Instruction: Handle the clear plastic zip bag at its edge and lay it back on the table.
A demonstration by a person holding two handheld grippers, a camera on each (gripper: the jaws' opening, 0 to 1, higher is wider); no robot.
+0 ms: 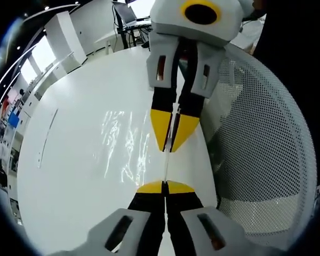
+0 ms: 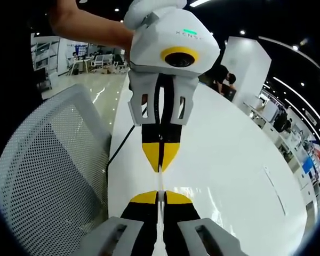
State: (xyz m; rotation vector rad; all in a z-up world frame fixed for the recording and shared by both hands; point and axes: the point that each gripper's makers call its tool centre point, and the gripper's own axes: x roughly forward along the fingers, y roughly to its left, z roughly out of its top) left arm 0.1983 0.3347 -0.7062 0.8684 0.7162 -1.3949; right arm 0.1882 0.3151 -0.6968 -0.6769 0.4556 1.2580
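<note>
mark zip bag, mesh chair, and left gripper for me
clear zip bag (image 1: 122,146), left gripper view: glinting film hanging over the table.
mesh chair (image 1: 266,144), left gripper view: perforated backrest.
left gripper (image 1: 165,186), left gripper view: between its yellow fingertips, pinched on the bag edge.

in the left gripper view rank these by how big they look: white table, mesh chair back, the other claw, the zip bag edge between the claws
1. white table
2. mesh chair back, close behind; nearness to the camera makes this unsure
3. right claw with its body
4. clear plastic zip bag, a thin strip seen edge-on, stretched to the left claw
</note>
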